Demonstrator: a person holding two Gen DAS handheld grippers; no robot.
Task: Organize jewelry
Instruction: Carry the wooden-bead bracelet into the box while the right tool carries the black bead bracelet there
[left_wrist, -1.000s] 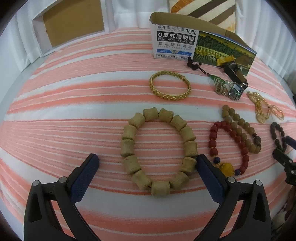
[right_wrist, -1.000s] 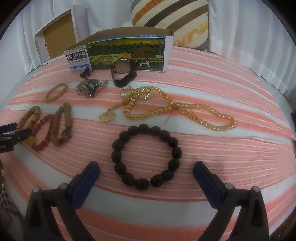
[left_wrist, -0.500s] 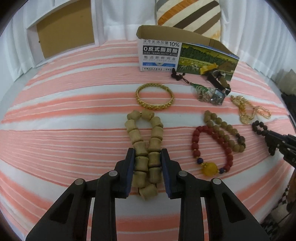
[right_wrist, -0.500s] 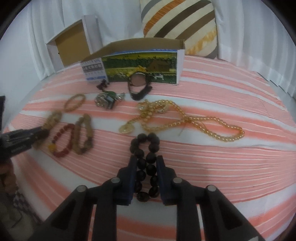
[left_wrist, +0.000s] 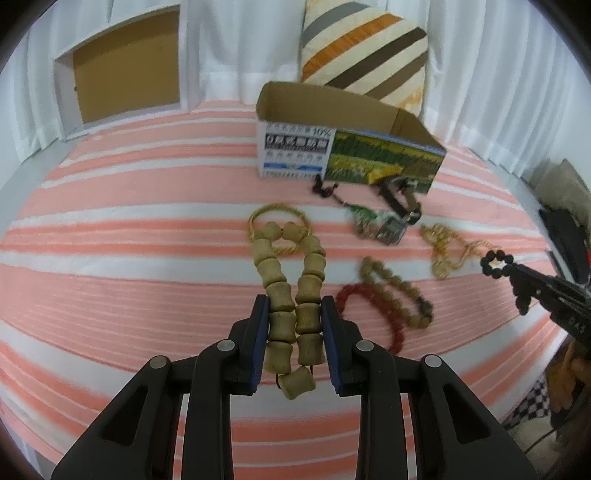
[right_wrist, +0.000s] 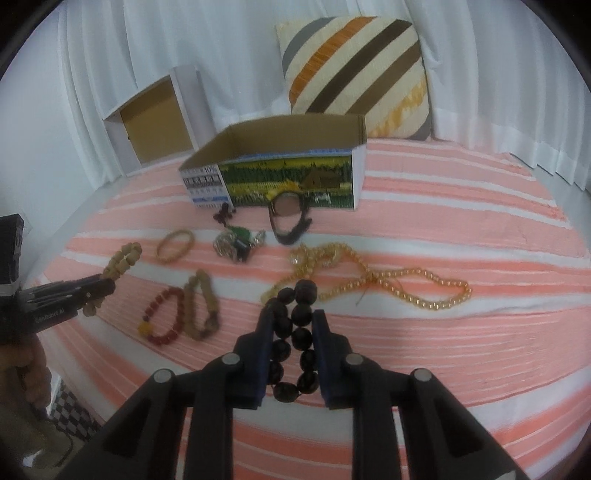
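The open cardboard box (left_wrist: 332, 155), well ahead of the left fingers, has a white end panel with dark print: "10%" stands at its top right corner, and the lines under it are too blurred to read. In the right wrist view the same panel shows only smeared rows. The black body of the left gripper (right_wrist: 55, 314), off to the left of the right fingers, carries small pale lettering ending in "AI"; the rest is unclear.

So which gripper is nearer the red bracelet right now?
Left. The left gripper, shut on the wooden bracelet, is just beside the red bracelet. The right gripper, holding the black bracelet, is farther off, past the brown beads.
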